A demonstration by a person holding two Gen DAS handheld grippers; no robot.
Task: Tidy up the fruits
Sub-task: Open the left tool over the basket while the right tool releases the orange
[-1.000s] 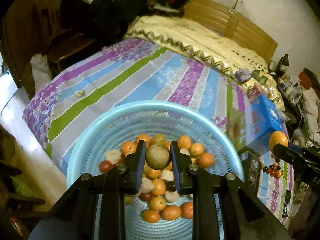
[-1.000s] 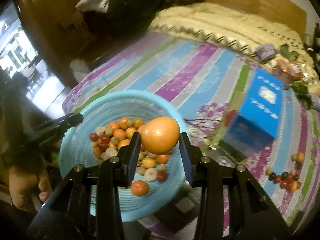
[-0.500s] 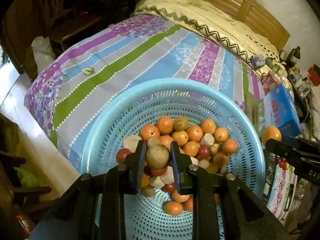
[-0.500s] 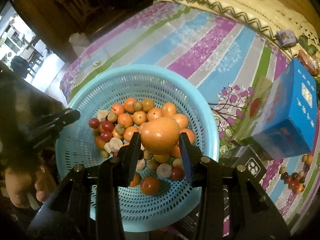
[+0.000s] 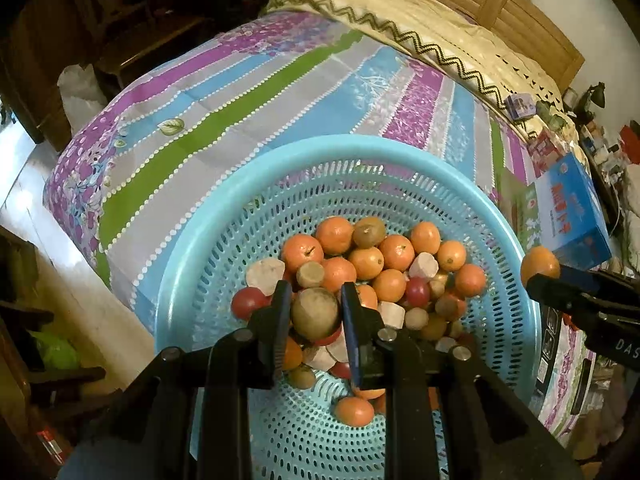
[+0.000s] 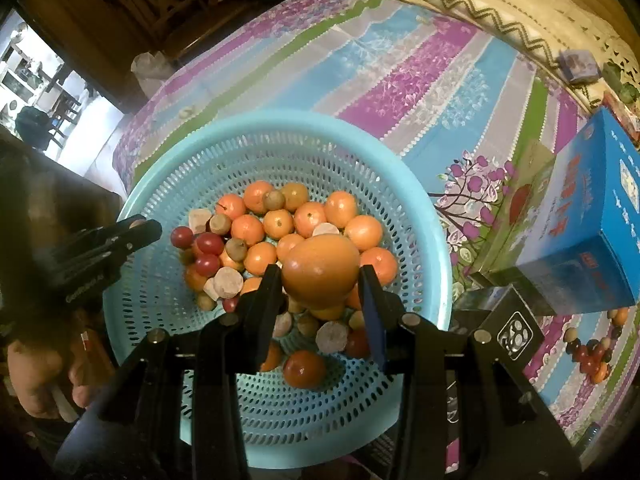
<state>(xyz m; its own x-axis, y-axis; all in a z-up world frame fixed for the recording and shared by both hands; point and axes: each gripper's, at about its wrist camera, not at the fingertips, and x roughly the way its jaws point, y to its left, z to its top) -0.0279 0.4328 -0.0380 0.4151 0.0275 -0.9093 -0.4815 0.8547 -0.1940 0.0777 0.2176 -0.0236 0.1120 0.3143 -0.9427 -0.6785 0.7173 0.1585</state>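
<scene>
A light blue perforated basket [image 5: 192, 280] [image 6: 416, 200] sits on a striped bedspread and holds several oranges, red fruits and pale brown fruits. My left gripper [image 5: 315, 312] is shut on a round brown-green fruit [image 5: 316, 314] just above the pile. My right gripper [image 6: 320, 276] is shut on a large orange [image 6: 320, 270] over the basket's middle. The large orange also shows at the right of the left wrist view [image 5: 540, 263]. The left gripper shows at the left of the right wrist view [image 6: 136, 230].
A blue box [image 6: 588, 216] [image 5: 572, 204] lies right of the basket, with a black box [image 6: 504, 320] in front of it. A small heap of loose fruits [image 6: 592, 354] lies on the bedspread at far right. The bed edge and floor [image 5: 24, 184] are to the left.
Both grippers have moved forward and down over the basket, each still holding its fruit. The fruit pile now lies right under the fingertips.
</scene>
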